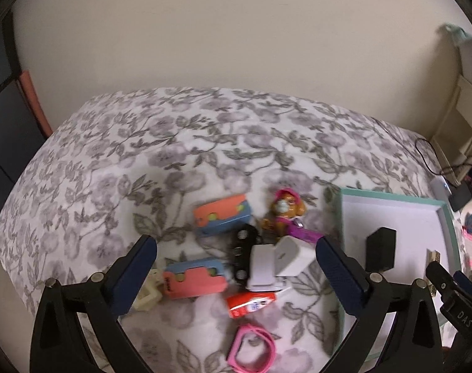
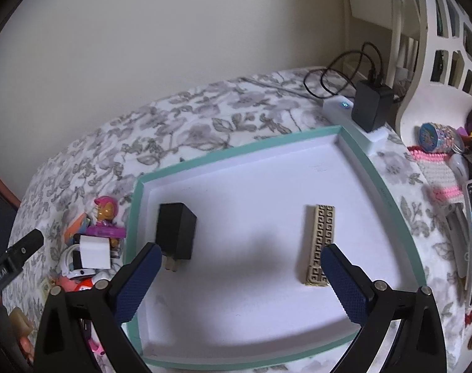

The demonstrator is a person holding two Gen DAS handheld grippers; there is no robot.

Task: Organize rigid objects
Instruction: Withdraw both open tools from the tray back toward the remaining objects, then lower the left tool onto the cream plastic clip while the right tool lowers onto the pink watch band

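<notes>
Your left gripper (image 1: 236,275) hangs wide open, gripping nothing, over the toy clutter on the floral bedspread (image 1: 173,143): a white square plug adapter (image 1: 290,256) lies between its pads. Your right gripper (image 2: 239,283) is equally spread and empty above the shallow white tray with a teal rim (image 2: 388,195). In that tray, the black boxy charger (image 2: 176,234) lies at 9 o'clock, prongs toward you, long axis 12-to-6; the beige fretwork-patterned bar (image 2: 319,242) at 3 o'clock runs parallel (slightly tilted), well apart from it.
</notes>
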